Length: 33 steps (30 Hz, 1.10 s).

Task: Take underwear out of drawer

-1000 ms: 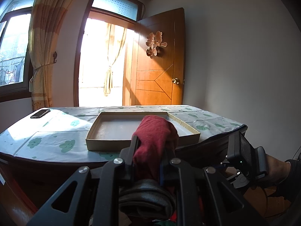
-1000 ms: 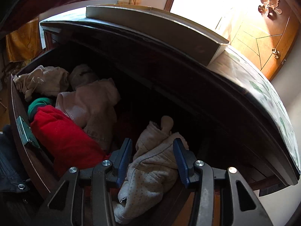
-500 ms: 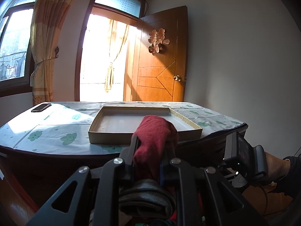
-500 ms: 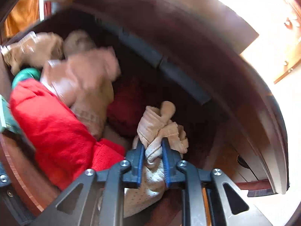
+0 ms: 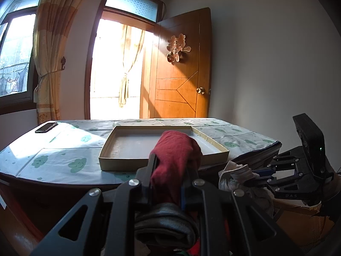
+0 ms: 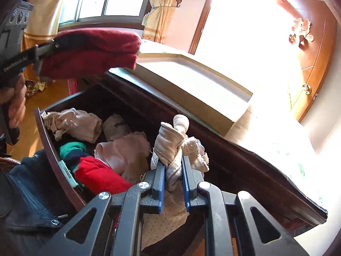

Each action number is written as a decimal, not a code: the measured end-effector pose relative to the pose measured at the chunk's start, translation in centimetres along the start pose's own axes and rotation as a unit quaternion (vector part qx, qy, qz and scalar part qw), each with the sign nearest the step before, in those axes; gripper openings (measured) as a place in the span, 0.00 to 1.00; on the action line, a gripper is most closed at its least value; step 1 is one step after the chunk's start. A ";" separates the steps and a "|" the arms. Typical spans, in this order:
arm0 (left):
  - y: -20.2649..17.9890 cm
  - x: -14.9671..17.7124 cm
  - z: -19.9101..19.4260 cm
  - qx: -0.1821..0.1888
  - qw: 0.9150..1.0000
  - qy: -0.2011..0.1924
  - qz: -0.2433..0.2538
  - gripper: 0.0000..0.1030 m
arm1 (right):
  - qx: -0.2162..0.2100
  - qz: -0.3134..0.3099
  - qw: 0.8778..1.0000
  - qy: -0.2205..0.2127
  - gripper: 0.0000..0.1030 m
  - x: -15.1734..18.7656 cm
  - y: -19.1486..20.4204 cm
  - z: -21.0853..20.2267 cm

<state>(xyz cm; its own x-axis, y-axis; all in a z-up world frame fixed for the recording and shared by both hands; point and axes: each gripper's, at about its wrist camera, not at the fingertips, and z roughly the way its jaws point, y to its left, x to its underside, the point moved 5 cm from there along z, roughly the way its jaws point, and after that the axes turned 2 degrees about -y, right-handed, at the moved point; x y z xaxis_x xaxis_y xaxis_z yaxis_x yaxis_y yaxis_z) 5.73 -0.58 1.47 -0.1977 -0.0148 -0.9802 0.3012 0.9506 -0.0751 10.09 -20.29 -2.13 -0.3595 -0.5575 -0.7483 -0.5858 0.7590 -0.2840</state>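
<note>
Right wrist view is showing the right gripper [image 6: 173, 178] pinching a beige dotted garment [image 6: 173, 145], its jaws having just closed on the cloth, above the open drawer [image 6: 50, 140]. Advice: lift straight up until the trailing fabric (hanging below the jaws) is clearing the drawer front, then carry it toward the cardboard tray [image 5: 110, 147]. Left gripper [image 5: 168, 181] is clamping a dark red garment [image 5: 177, 149], held level before the tray.

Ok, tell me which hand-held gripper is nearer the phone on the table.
Left. The left hand-held gripper, shut on dark red underwear, faces the table with the phone ahead to its left. The right hand-held gripper, clamping beige underwear, sits farther right.
</note>
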 end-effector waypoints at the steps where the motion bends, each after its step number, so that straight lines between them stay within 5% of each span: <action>1: 0.1 -0.1 0.1 -0.001 1.000 -0.001 0.000 0.15 | -0.007 0.000 1.000 -0.007 0.15 -0.5 0.2 -0.6; 14: 0.7 -5.1 4.3 -0.020 0.999 -0.012 0.029 0.15 | -0.026 0.007 0.996 -0.088 0.15 -9.1 0.2 -0.7; 33: 1.0 -9.0 17.7 -0.030 0.997 0.061 0.036 0.15 | 0.008 0.075 0.994 -0.083 0.15 -15.9 -11.4 5.8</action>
<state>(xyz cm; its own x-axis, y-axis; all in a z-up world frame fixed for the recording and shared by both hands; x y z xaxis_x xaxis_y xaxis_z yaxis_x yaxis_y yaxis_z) 24.35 -5.03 6.95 -0.2913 0.0886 -0.9525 0.2631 0.9647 0.0092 26.68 -18.09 9.49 -0.3172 -0.3752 -0.8710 -0.5230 0.8353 -0.1694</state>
